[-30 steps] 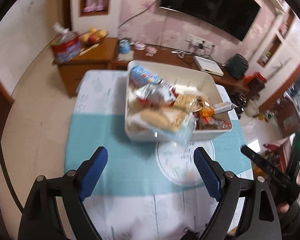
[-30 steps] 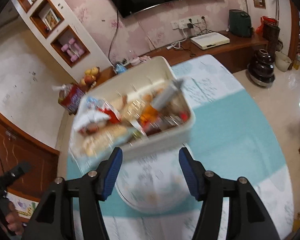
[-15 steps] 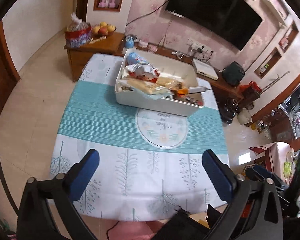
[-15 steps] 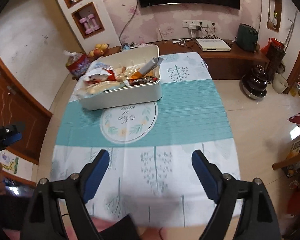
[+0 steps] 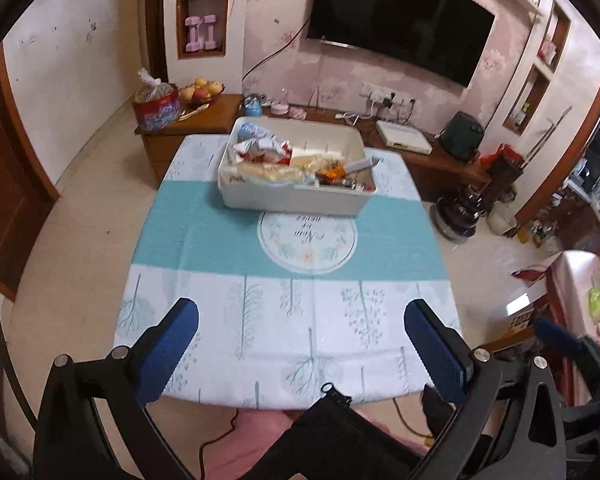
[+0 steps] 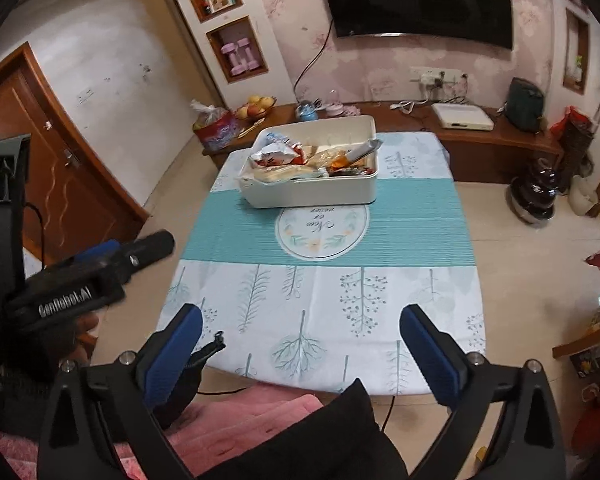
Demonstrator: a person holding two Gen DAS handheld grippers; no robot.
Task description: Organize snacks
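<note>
Living room setting: worktop (image 5: 220, 248) under a teal and white patterned cloth, wall television (image 5: 396, 20) behind. White bin (image 5: 296, 200) stands at the far half of the worktop, touching the cloth's round emblem (image 5: 307, 240), and is filled with snack packets (image 5: 268, 152). Left tool (image 5: 300, 346) is released, nothing between its blue pads, well apart from the bin. Right tool (image 6: 300, 344) has its jaws opening, nothing between them, over the near edge.

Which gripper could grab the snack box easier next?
Hard to pick. The left gripper and the opening right gripper both hang empty over the table's near edge, far from the snack box. Neither looks closer; maybe right.
</note>
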